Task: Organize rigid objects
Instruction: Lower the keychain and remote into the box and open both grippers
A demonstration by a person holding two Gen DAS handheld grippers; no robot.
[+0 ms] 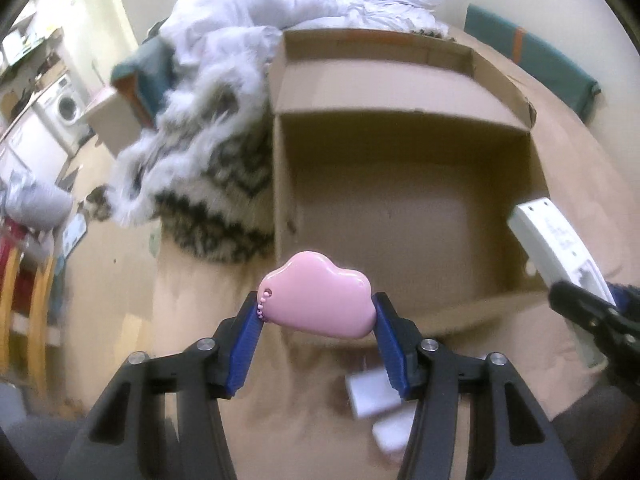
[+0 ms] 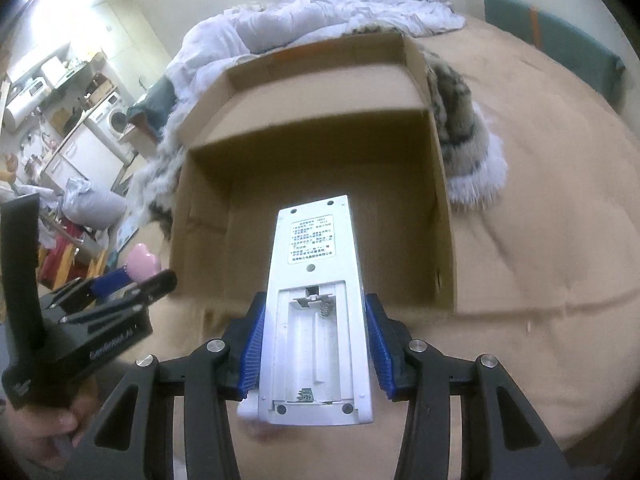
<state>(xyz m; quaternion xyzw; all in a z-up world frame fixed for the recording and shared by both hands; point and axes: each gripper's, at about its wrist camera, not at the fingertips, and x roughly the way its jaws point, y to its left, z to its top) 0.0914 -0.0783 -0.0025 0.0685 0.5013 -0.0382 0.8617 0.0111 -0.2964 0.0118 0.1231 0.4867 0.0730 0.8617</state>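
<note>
My left gripper [image 1: 318, 312] is shut on a pink cloud-shaped case [image 1: 320, 300] and holds it just before the near wall of an open cardboard box [image 1: 400, 120]. My right gripper [image 2: 316, 344] is shut on a white remote control [image 2: 316, 280], back side up with its battery bay open, held over the near edge of the same box [image 2: 320, 92]. The box floor looks bare. The remote also shows at the right of the left wrist view [image 1: 560, 248], and the pink case at the left of the right wrist view [image 2: 142, 266].
The box sits on a tan bed sheet [image 2: 540, 200]. A furry patterned blanket [image 1: 208, 184] and a white duvet [image 1: 280, 4] lie behind and left of the box. Two small white objects [image 1: 376, 396] lie on the sheet under my left gripper. A cluttered room with a washing machine [image 1: 68, 108] lies at far left.
</note>
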